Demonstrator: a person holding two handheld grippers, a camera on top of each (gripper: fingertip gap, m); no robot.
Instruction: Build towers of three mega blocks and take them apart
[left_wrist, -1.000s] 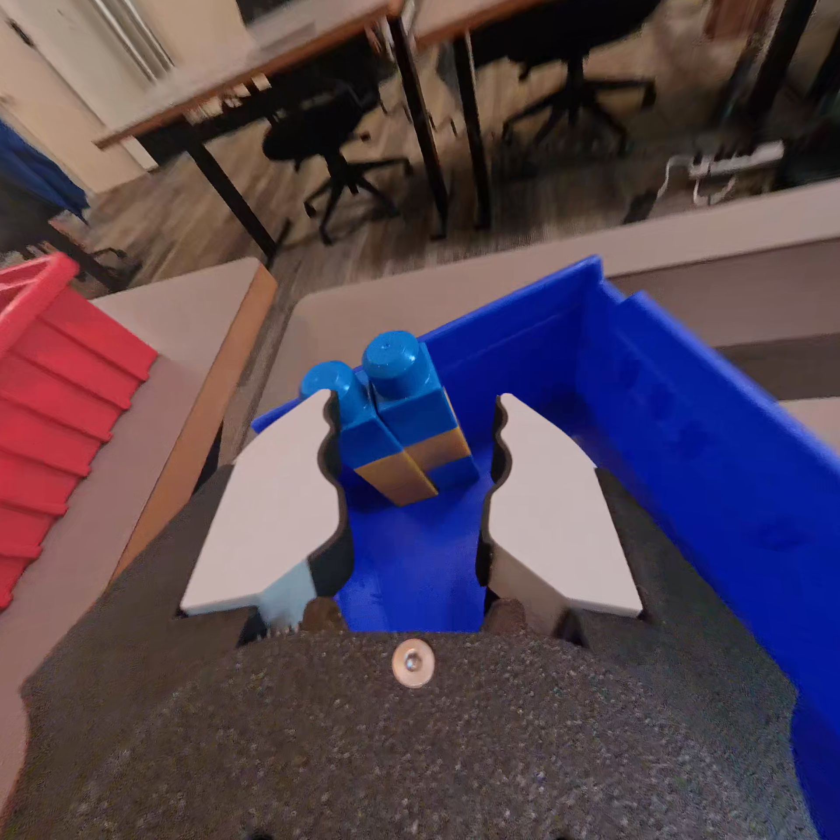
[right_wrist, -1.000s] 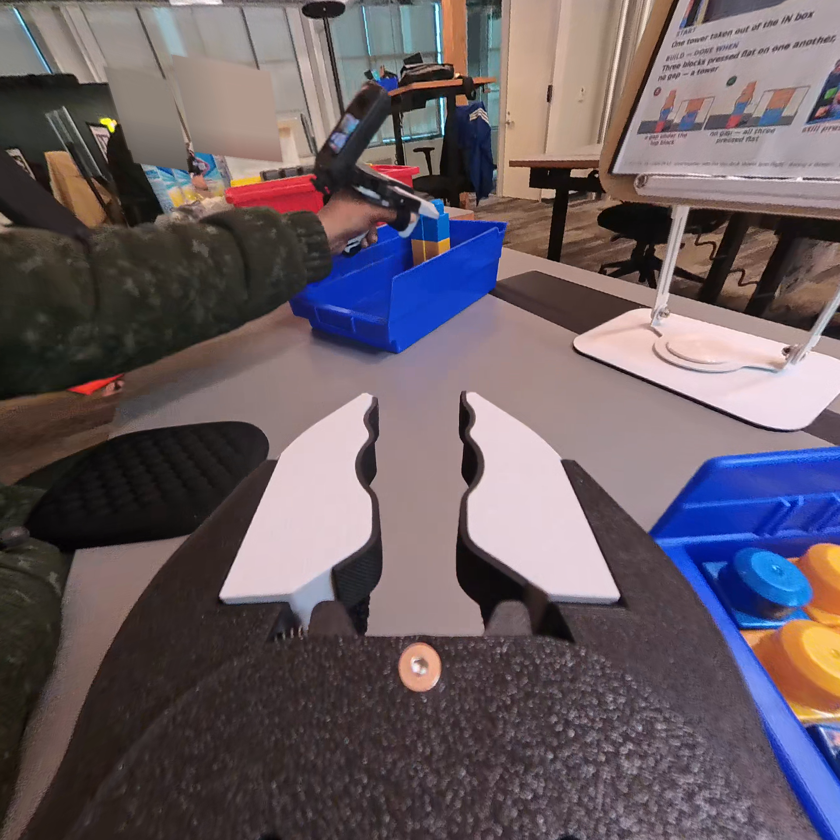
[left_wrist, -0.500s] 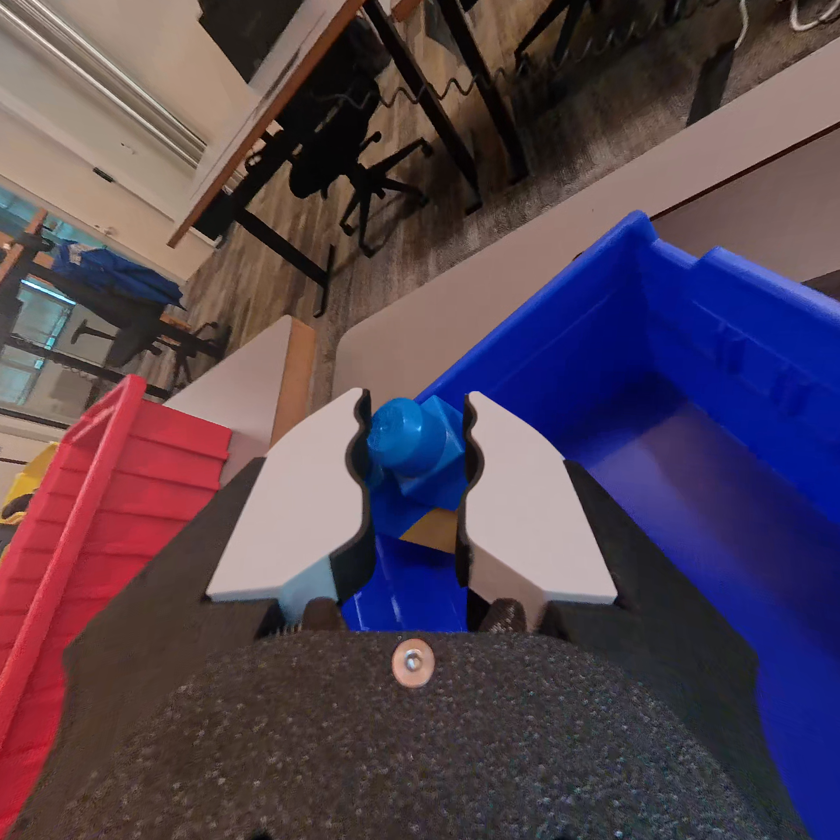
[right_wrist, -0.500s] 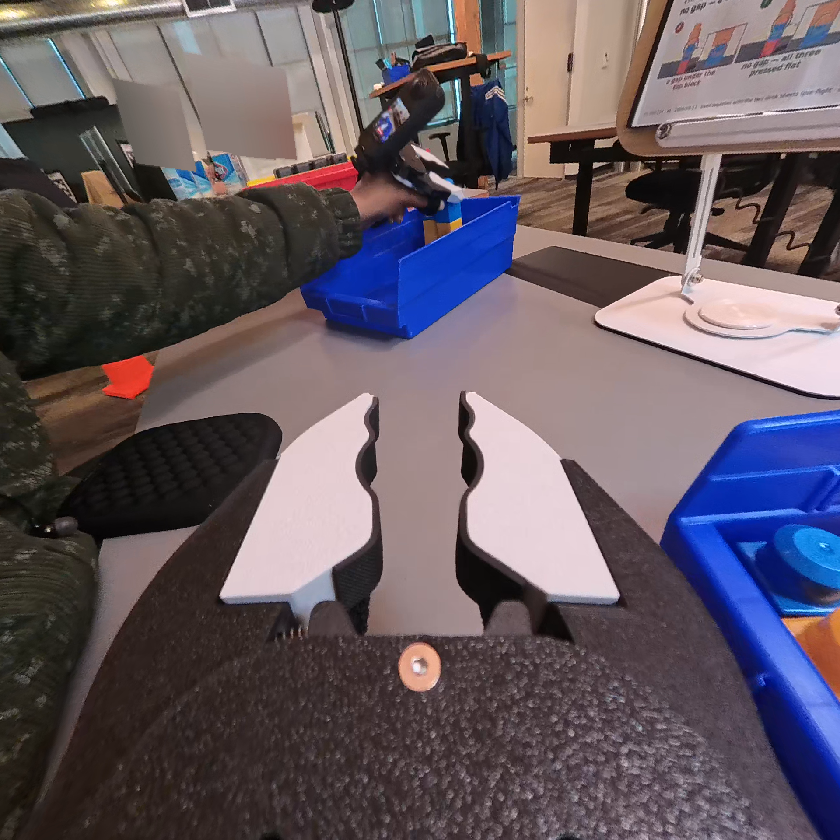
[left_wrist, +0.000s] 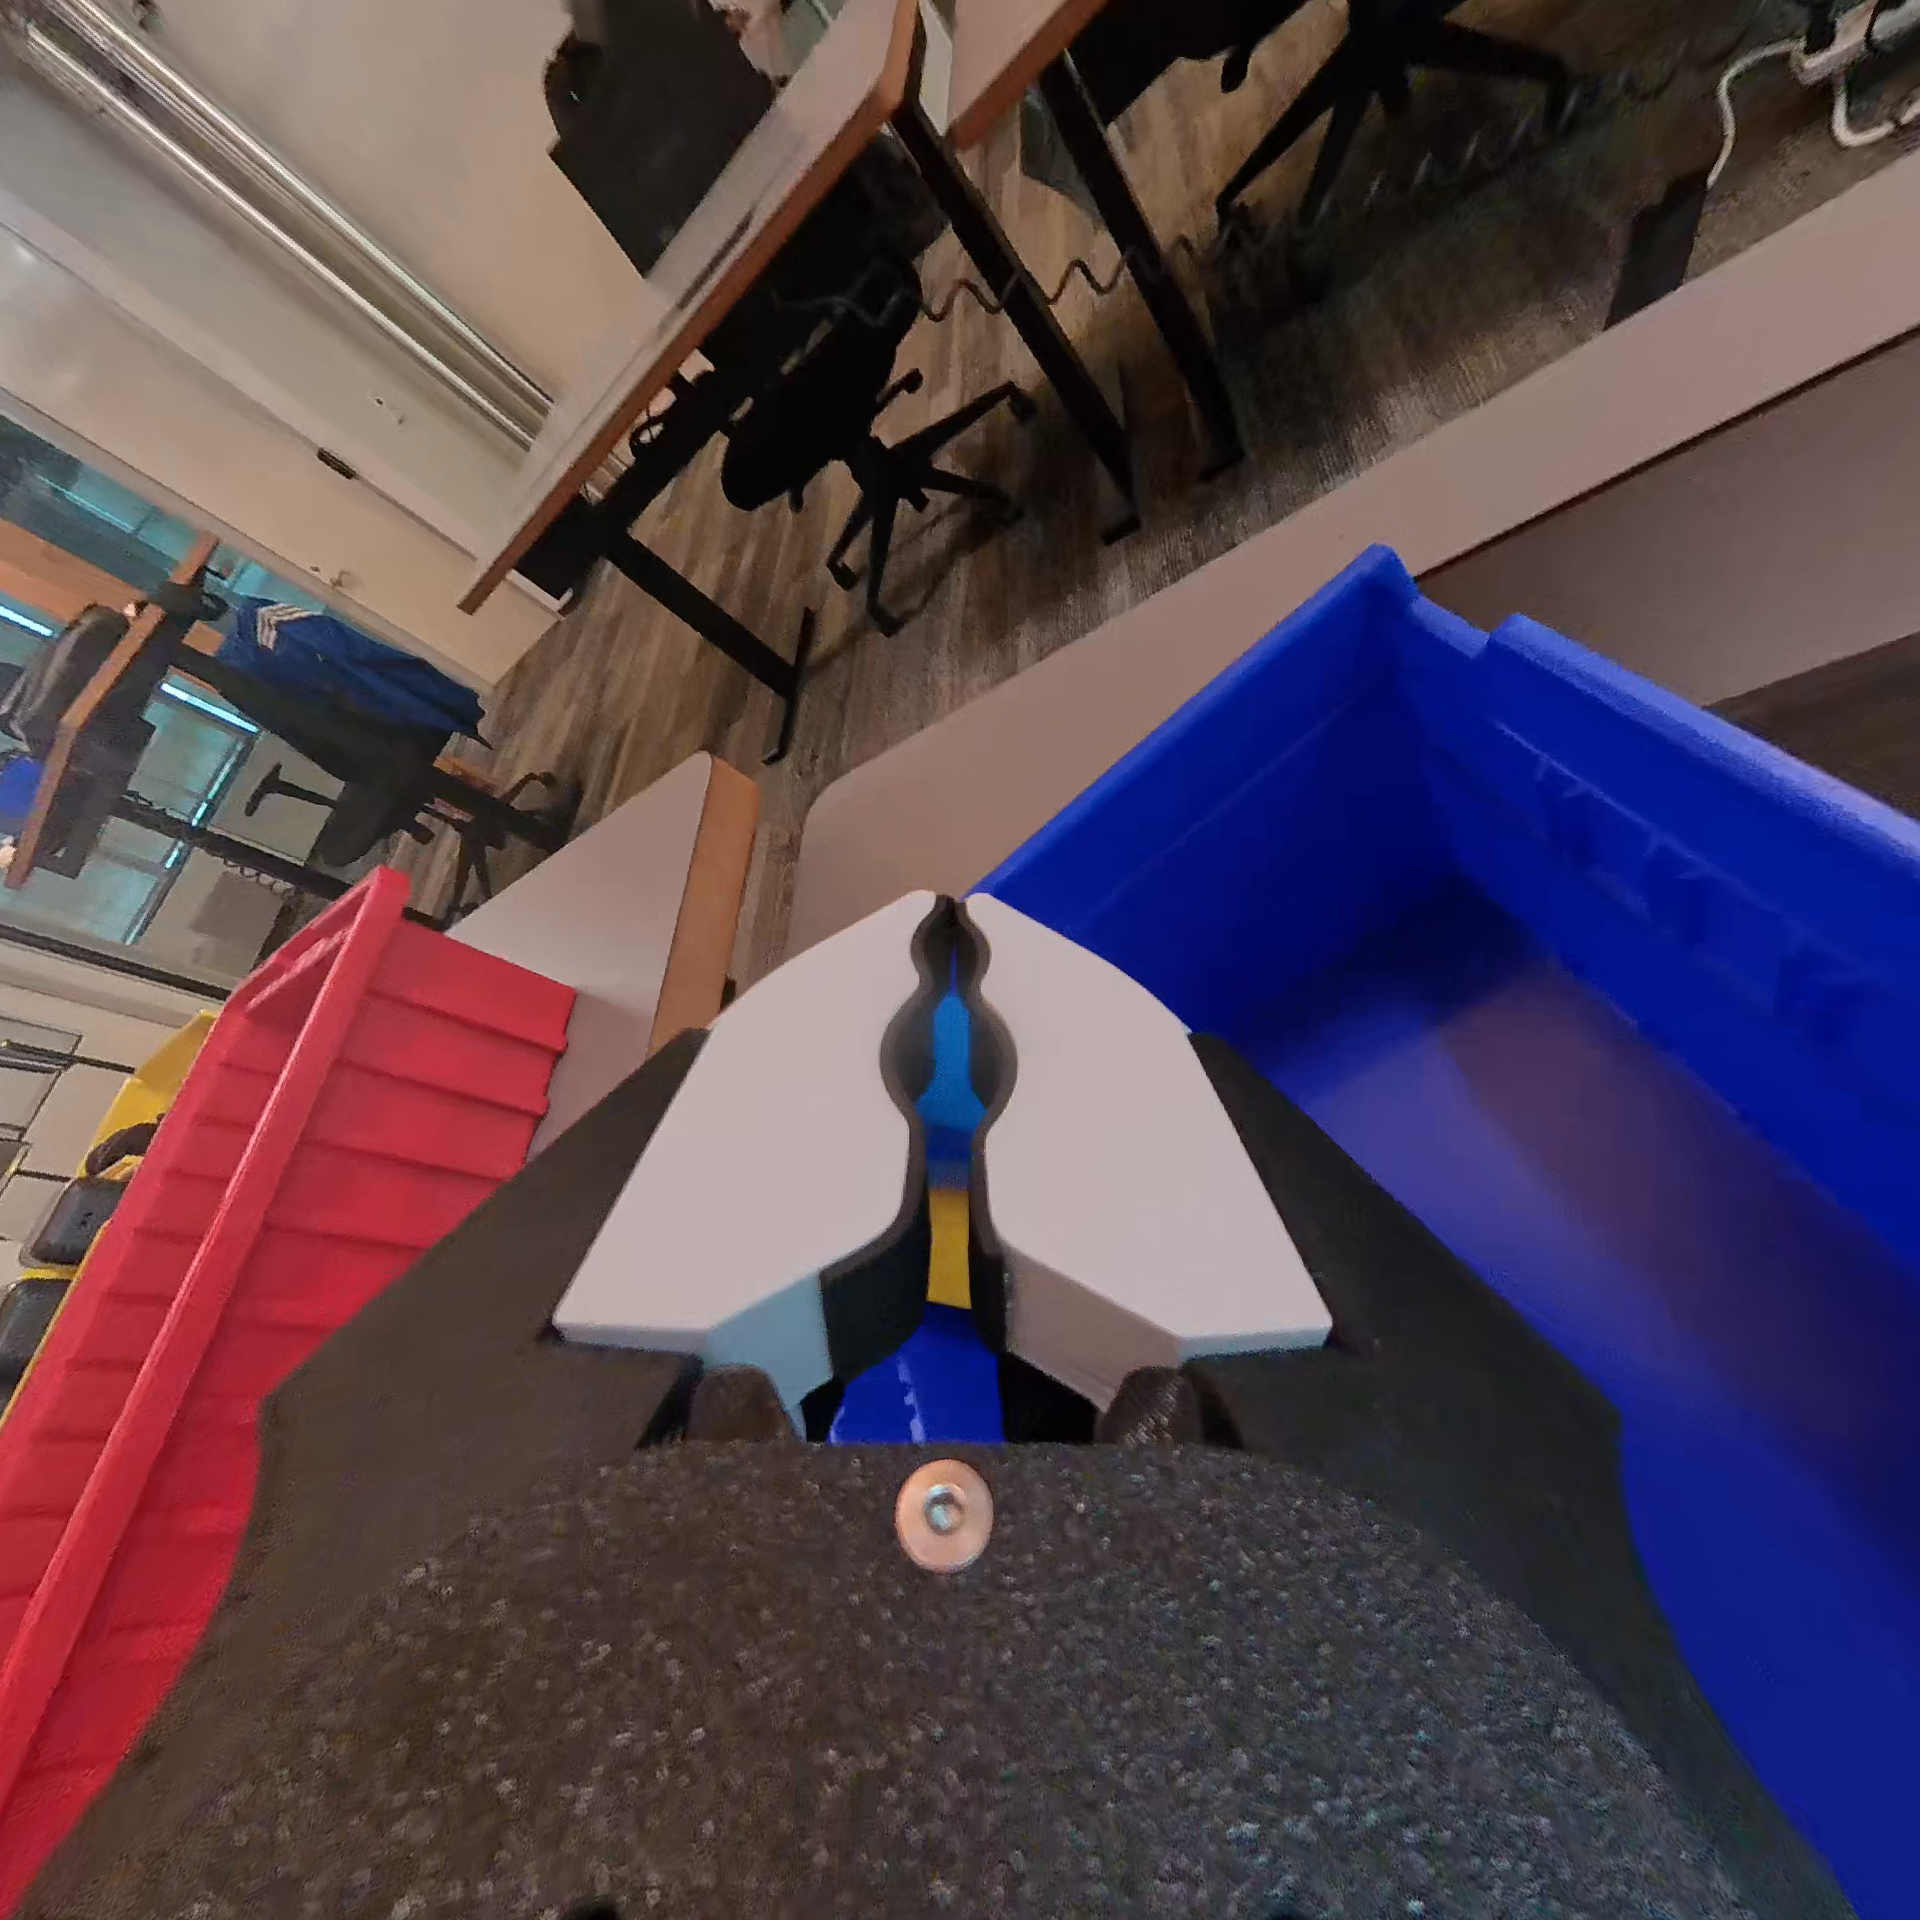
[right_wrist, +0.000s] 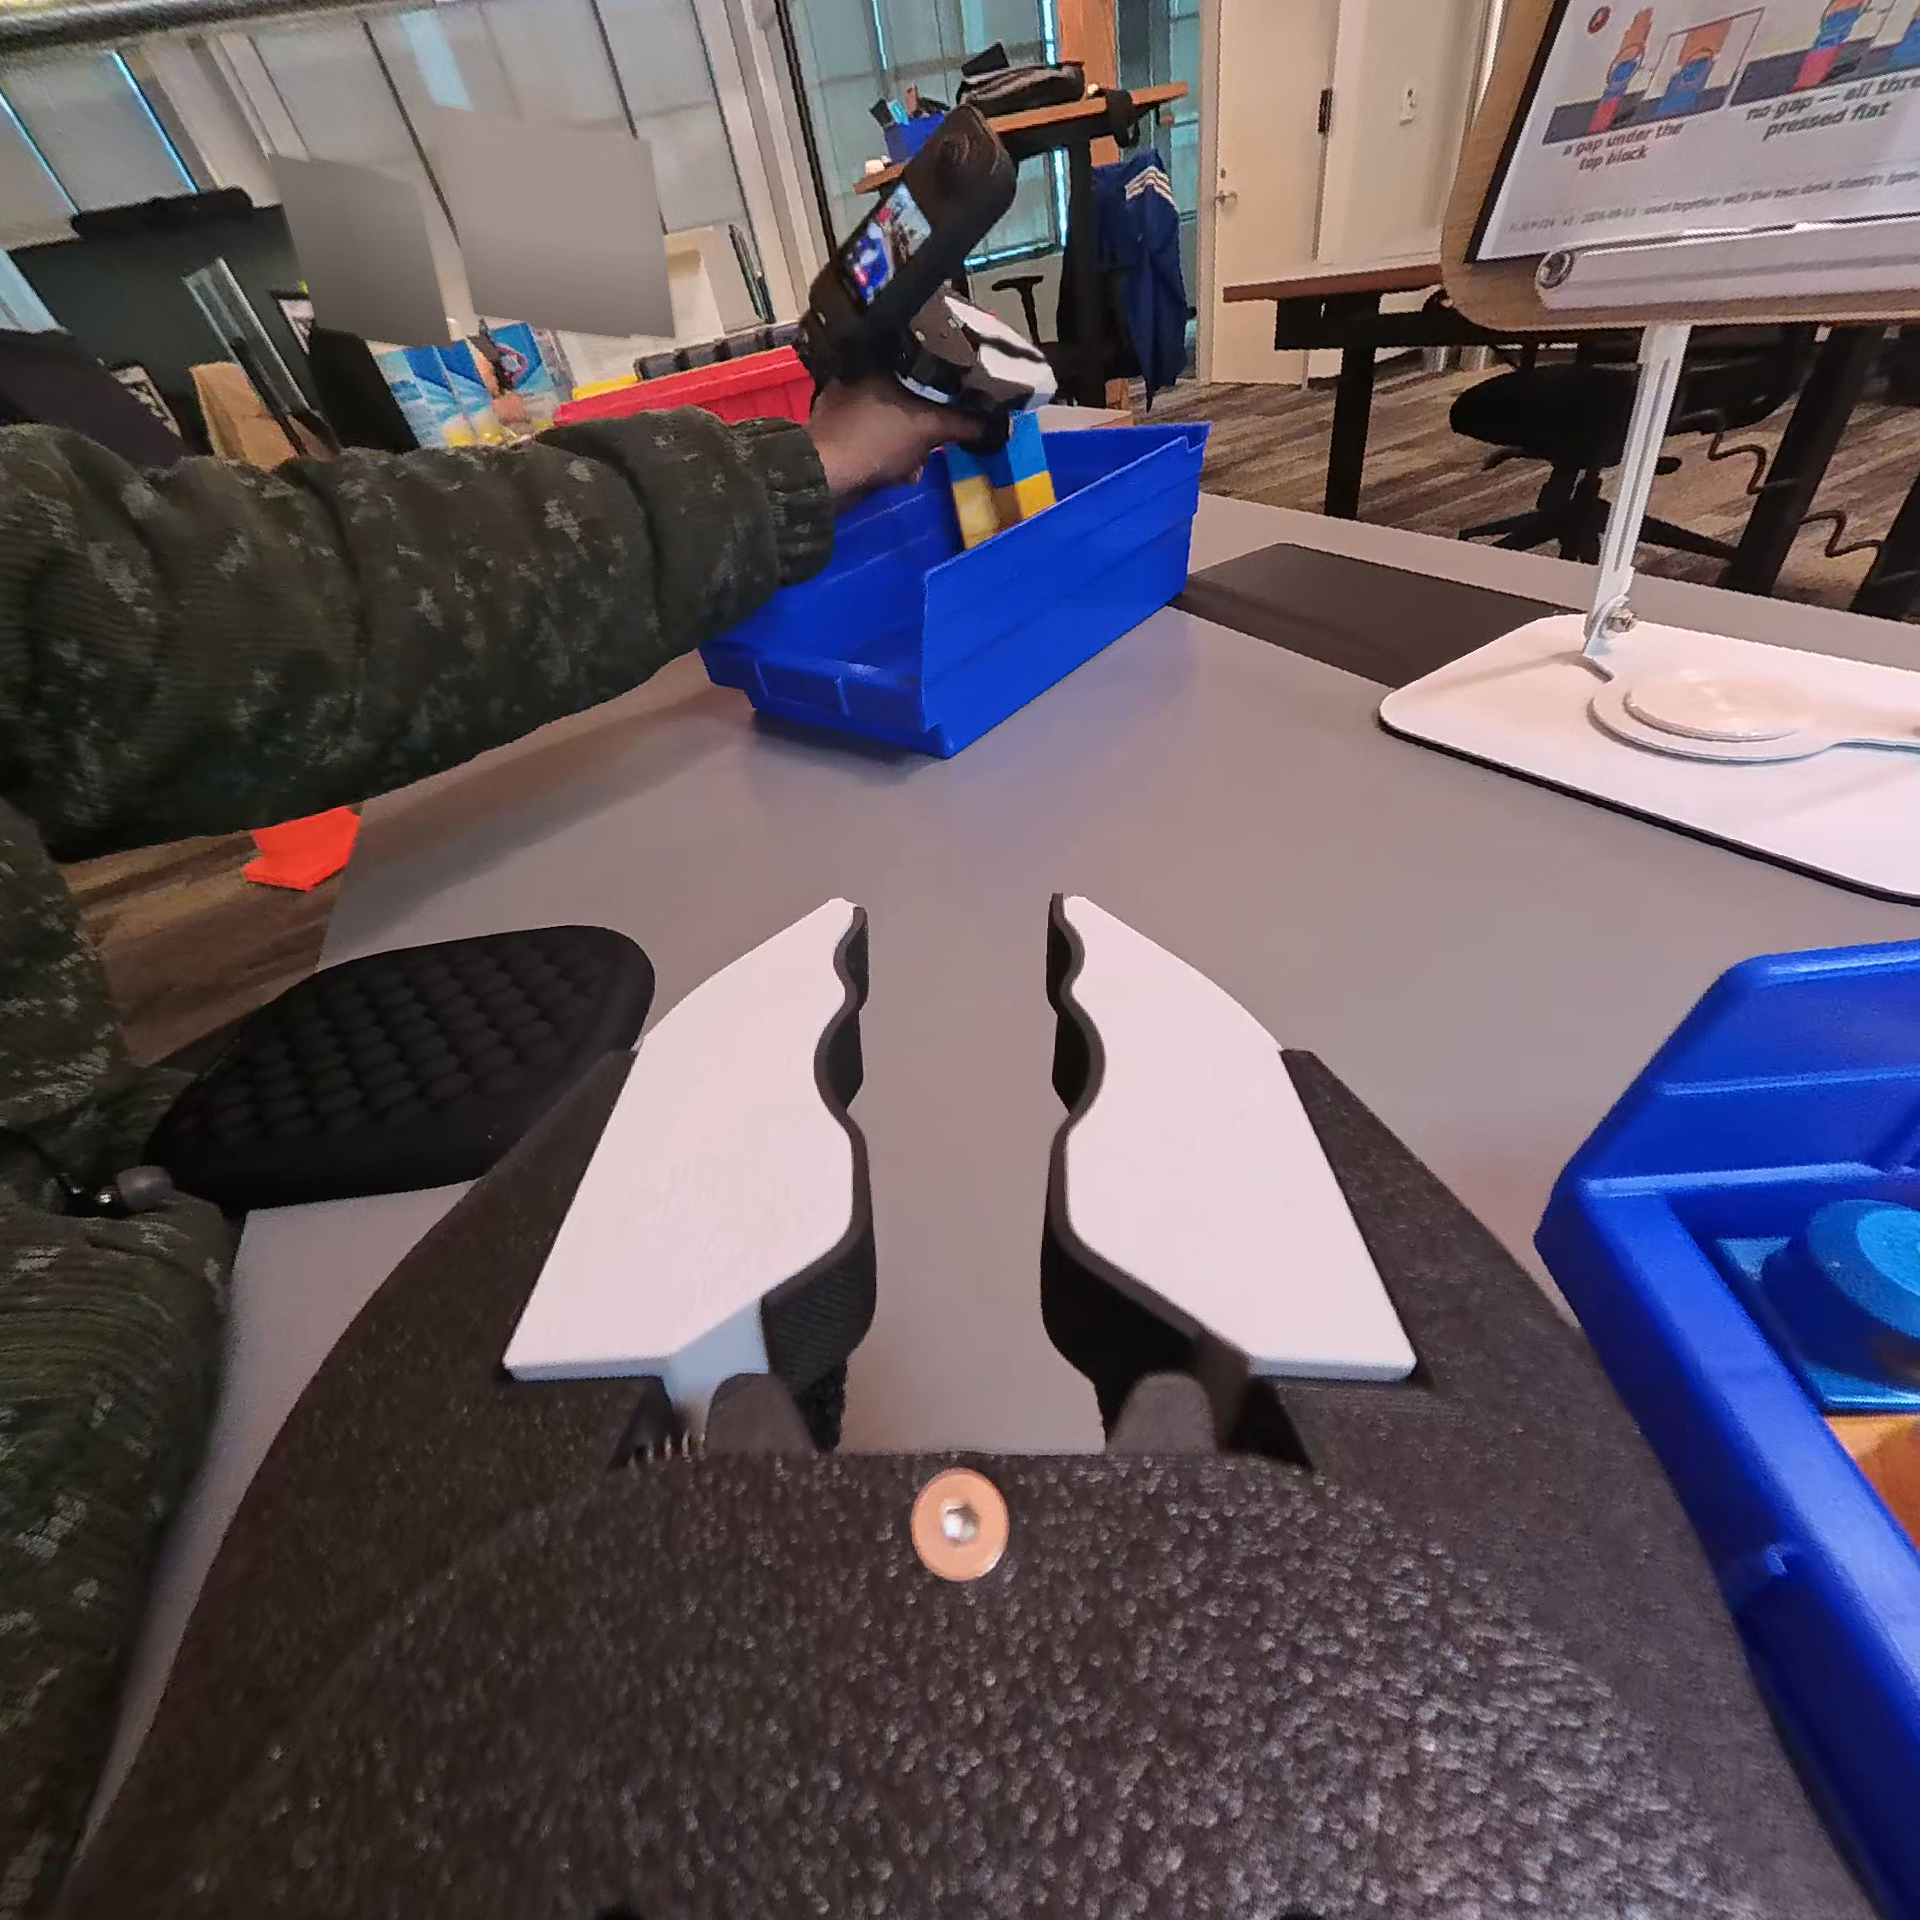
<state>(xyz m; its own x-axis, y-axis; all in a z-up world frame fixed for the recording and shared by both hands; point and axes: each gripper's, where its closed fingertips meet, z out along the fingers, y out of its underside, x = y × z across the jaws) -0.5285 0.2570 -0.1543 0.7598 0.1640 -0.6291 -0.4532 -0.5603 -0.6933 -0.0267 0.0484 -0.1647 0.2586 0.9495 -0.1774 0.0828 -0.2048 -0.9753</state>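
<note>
We saw the left gripper (left_wrist: 951, 935) clamped on the tower (right_wrist: 1003, 488), which hung tilted below it over the far blue bin (right_wrist: 1039, 613), while the right gripper (right_wrist: 956, 935) sat half-open and empty, well apart.

I see a red bin (left_wrist: 260, 1195) at lower left, office chairs (left_wrist: 831, 457) up top, a white stand base (right_wrist: 1683, 748) right.

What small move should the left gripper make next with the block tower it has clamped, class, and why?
Probably lift the tower straight up, clear of the far blue bin. The left gripper has its jaws shut on the tower's top, while the tower's lower end sits tilted below the bin's rim. The right gripper hangs open over the bare table, so it seems ready to help take the tower apart.
</note>
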